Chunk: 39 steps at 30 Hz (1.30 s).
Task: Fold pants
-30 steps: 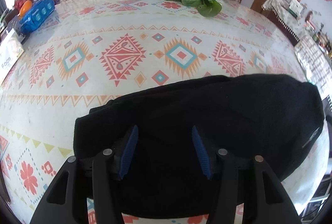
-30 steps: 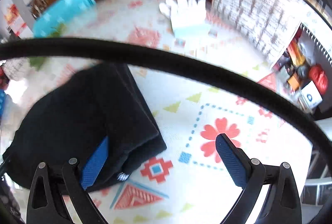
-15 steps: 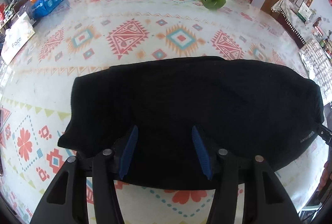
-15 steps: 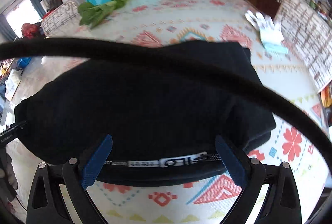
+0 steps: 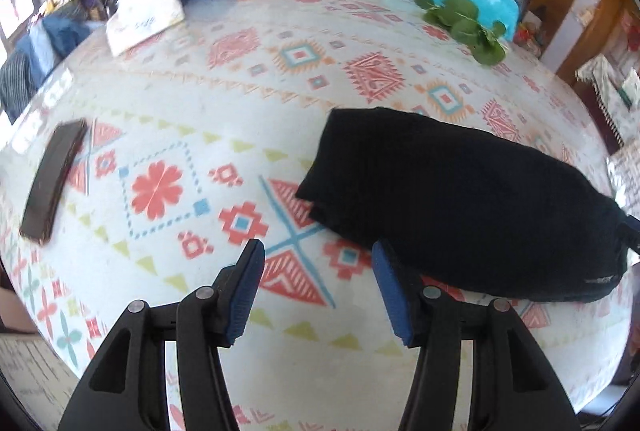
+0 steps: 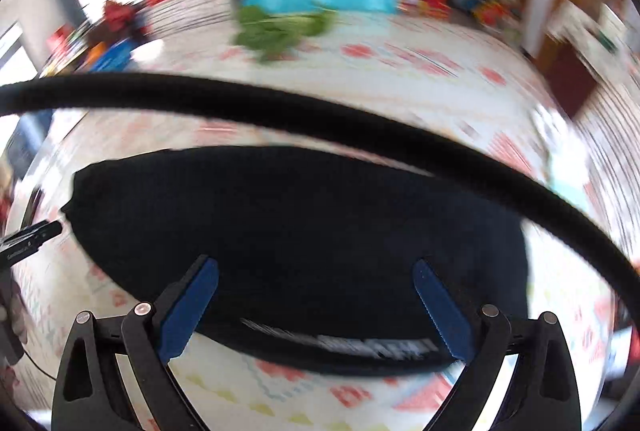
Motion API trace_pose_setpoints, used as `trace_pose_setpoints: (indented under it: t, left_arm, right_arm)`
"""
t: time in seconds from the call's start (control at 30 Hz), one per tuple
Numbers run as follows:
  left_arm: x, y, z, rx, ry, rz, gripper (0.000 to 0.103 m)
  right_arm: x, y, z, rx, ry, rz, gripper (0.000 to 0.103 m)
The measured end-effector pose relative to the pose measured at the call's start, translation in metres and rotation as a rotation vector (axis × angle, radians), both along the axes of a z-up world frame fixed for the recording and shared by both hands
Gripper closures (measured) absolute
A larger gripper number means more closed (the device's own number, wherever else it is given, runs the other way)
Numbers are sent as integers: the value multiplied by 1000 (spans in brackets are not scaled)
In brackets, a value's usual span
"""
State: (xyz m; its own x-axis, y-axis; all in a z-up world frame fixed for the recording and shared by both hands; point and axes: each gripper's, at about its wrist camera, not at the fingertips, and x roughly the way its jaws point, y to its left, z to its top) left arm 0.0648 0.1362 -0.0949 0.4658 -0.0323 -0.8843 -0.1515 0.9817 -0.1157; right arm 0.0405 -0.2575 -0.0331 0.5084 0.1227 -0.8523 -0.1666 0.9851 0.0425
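Your left view alone shows dark slab (image 5: pixel 54 180) on bench (image 5: pixel 208 103); your right view alone shows cable (image 6: pixel 320 119). Pants (image 5: pixel 460 211) folded, black bundle on bench. Left gripper (image 5: pixel 318 291) fingers spread, empty, beside pants. Right gripper (image 6: pixel 316 305) fingers wide, empty, over pants (image 6: pixel 300 231).

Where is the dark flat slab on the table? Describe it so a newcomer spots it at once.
Start at the big table with its patterned cloth and find the folded black pants. Look across to the opposite side, past the red flower print, near the table's edge. The slab lies there alone: thin, dark brown, rectangular, and hard-edged, unlike the soft pants.
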Motion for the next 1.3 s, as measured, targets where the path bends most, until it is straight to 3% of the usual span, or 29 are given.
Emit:
trace_pose_setpoints:
  t: [0.23,0.53,0.77,0.93,1.03,1.1,1.17,1.3]
  left_arm:
    - [0,18,-7,-146,-14,28,48]
    - [-1,43,-18,-300,-38,16,48]
    - [-1,62,-22,-354,-32,16,48]
    - [6,70,-24,-380,-27,20,48]
    - [10,71,-25,-387,-26,15,48]
    - [13,71,-27,-391,-21,11,48]
    - [16,71,-30,-406,-16,7,48]
    - [23,67,-36,-434,-8,-15,47]
  right_arm:
    - [44,143,-5,0,44,410,3]
    - [132,288,-49,-38,203,682,3]
    - [150,334,-88,-68,307,765,3]
    - [142,354,-104,-117,334,823,1]
    - [128,365,-107,-175,299,878,2]
    - [124,370,-103,-178,284,899,15]
    - [124,373,-98,-162,298,886,62]
    - [129,369,-97,-114,350,841,68]
